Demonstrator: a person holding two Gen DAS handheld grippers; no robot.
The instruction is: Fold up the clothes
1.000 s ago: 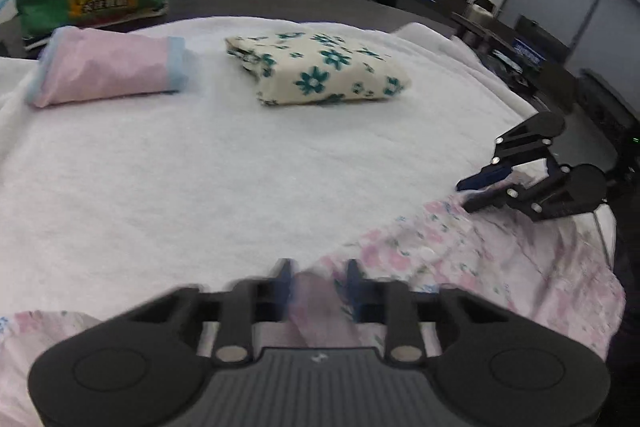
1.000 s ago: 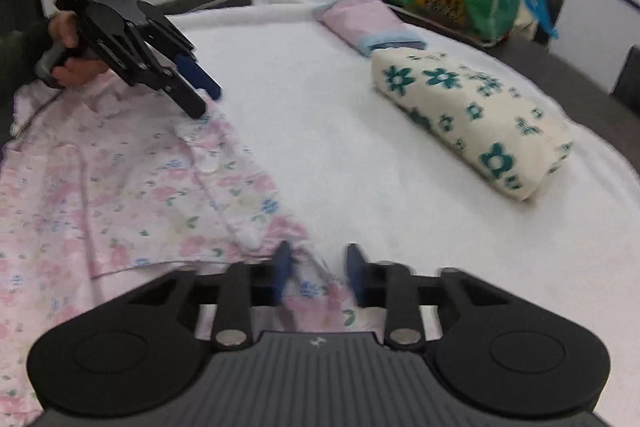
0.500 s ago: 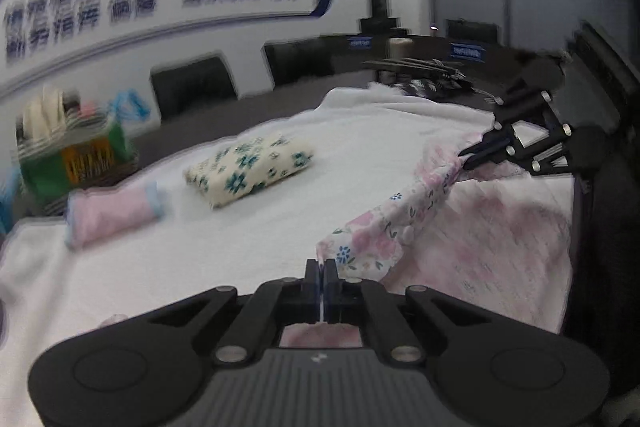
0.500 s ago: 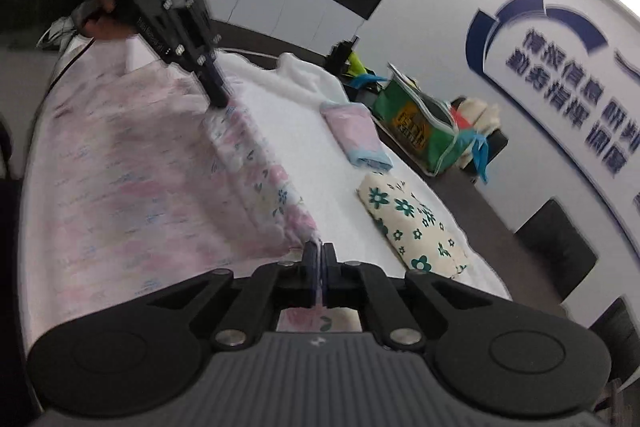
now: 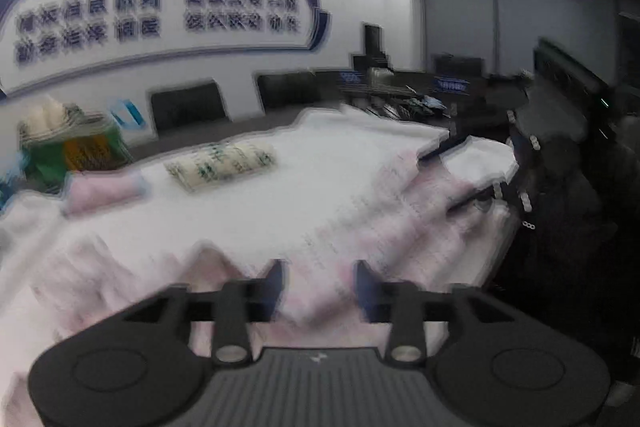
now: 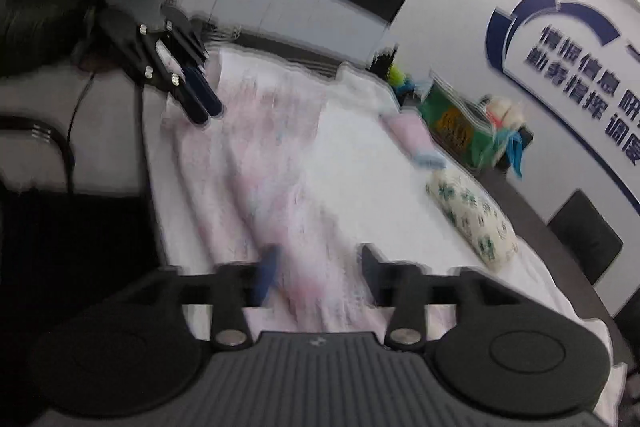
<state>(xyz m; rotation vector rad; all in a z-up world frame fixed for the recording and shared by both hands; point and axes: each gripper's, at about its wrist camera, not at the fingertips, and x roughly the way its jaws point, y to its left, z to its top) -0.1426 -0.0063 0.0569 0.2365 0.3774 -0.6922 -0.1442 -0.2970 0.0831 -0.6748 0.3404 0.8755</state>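
A pink floral garment [image 5: 392, 211] lies spread on the white-covered table [image 5: 248, 223], blurred by motion. My left gripper [image 5: 320, 281] hangs just above its near edge. Its jaws are opening, and the cloth lies under the gap with no pad pressing on it. In the right wrist view the garment [image 6: 272, 155] runs away towards the left gripper [image 6: 202, 103] at the upper left. My right gripper [image 6: 320, 269] is above the garment's near end. Its jaws are also opening, with nothing pinched. The left wrist view shows the right gripper [image 5: 456, 175] at the table's right edge with its fingers apart.
A folded cream cloth with green flowers [image 5: 220, 165] and a folded pink cloth [image 5: 104, 189] lie at the back of the table. A green bag [image 5: 72, 147] stands behind them. Dark chairs [image 5: 188, 107] line the wall. A chair frame [image 6: 40, 139] stands off the table's left edge.
Half a second ago both grippers were shut on the garment's lifted edge. Both have now come apart, and the cloth has dropped flat onto the table. Both views have swung.
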